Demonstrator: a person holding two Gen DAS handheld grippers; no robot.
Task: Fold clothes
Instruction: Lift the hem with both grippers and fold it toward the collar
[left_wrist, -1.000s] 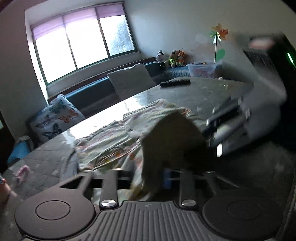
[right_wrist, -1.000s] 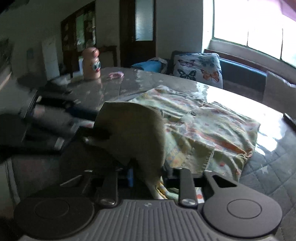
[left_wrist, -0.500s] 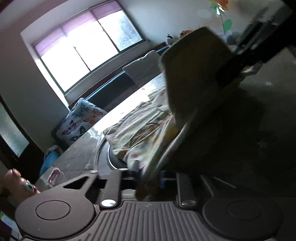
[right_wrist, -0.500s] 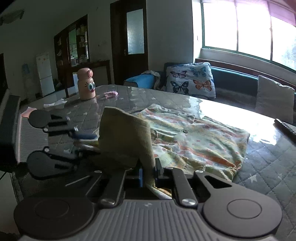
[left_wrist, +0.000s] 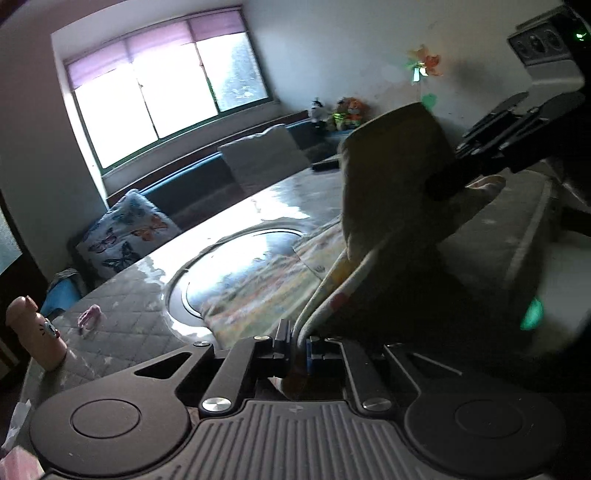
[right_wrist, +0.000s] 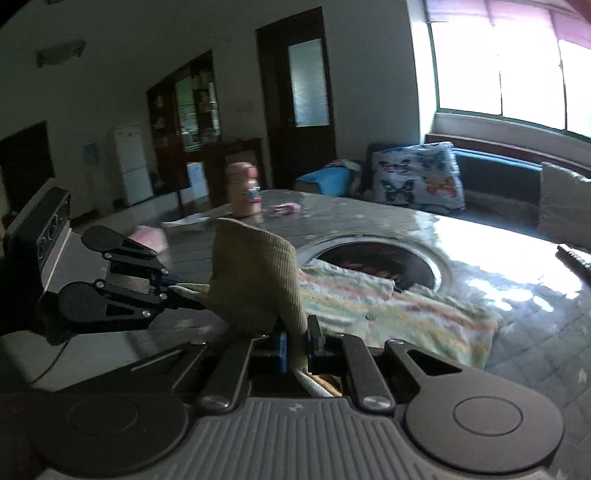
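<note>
A pale floral shirt (left_wrist: 258, 288) lies partly on the quilted table (left_wrist: 122, 332), its near edge lifted. Its olive ribbed part (left_wrist: 391, 155) stands up between the two grippers. My left gripper (left_wrist: 299, 347) has the shirt's edge pinched between its pads, the jaws still closing. My right gripper (left_wrist: 441, 184) grips the same fabric at upper right. In the right wrist view my right gripper (right_wrist: 295, 347) is shut on the olive fabric (right_wrist: 255, 273). The left gripper (right_wrist: 192, 295) holds it from the left, and the floral shirt (right_wrist: 406, 317) trails behind onto the table (right_wrist: 535, 332).
A round inset (left_wrist: 236, 266) shows in the table beyond the shirt. A pink bottle (right_wrist: 243, 192) and a small pink item (right_wrist: 284, 208) stand at the far end, a dark remote (right_wrist: 576, 254) at the right edge. A butterfly cushion (left_wrist: 125, 236) lies on the window bench.
Both grippers have closed on the shirt's edge, risen and pulled it across the table. The shirt has slid off the round inset, which now shows.
</note>
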